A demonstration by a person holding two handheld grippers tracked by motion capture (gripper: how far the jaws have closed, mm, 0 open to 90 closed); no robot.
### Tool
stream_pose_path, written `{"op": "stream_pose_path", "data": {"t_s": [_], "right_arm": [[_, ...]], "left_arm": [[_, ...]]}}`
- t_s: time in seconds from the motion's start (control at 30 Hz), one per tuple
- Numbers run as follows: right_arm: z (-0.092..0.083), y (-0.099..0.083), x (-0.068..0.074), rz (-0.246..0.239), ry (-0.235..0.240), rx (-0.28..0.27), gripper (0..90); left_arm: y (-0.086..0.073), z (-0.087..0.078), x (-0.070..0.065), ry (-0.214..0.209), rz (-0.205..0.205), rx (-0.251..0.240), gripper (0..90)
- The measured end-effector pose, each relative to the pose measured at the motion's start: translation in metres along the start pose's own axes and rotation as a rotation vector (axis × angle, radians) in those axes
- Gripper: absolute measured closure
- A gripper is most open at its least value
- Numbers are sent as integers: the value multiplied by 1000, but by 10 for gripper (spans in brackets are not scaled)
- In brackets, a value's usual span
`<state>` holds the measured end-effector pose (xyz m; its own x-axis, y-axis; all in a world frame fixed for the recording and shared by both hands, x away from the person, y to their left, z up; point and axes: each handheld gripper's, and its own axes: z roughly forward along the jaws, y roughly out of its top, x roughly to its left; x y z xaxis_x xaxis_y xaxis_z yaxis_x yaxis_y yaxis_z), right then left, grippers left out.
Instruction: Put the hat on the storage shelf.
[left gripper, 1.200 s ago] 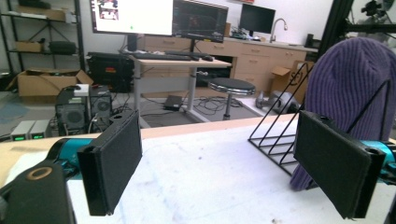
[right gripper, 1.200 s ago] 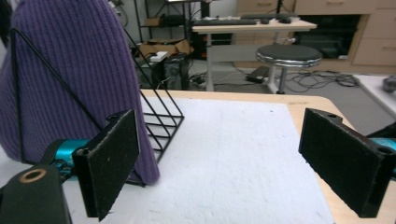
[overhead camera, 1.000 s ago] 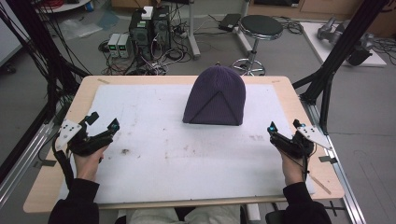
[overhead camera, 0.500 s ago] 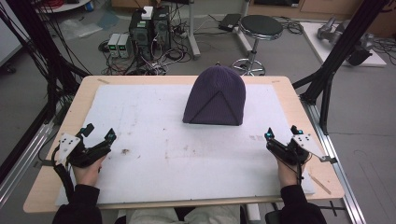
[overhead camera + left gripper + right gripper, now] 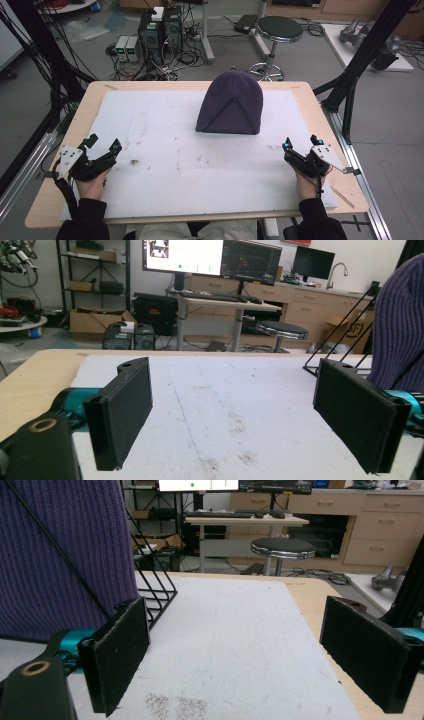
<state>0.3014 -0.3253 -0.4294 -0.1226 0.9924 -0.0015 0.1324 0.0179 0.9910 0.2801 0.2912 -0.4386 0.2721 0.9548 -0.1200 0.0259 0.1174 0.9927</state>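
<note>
Both tongs, left (image 5: 103,144) and right (image 5: 301,142), gape wide

Left tool (image 5: 235,415) low over the white mat (image 5: 220,390), jaws wide apart, nothing between them. Mat scuffed, with brown specks near the middle. Purple knit hat (image 5: 400,325) at the right edge, behind the right jaw. Bare wood of the table (image 5: 30,380) at left. Beyond the far edge: a round black stool (image 5: 282,330), a desk with monitors (image 5: 215,257), cardboard boxes (image 5: 92,320), wooden cabinets (image 5: 305,307).

Purple knit beanie (image 5: 230,104) upright, far-centre on mat
</note>
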Motion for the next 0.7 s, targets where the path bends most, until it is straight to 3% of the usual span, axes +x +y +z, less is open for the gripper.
{"op": "stream_pose_path", "data": {"t_s": [0.7], "right_arm": [[-2,-1,1,13,17,6,119]], "left_arm": [[-2,0,0,-5,5,0,178]]}}
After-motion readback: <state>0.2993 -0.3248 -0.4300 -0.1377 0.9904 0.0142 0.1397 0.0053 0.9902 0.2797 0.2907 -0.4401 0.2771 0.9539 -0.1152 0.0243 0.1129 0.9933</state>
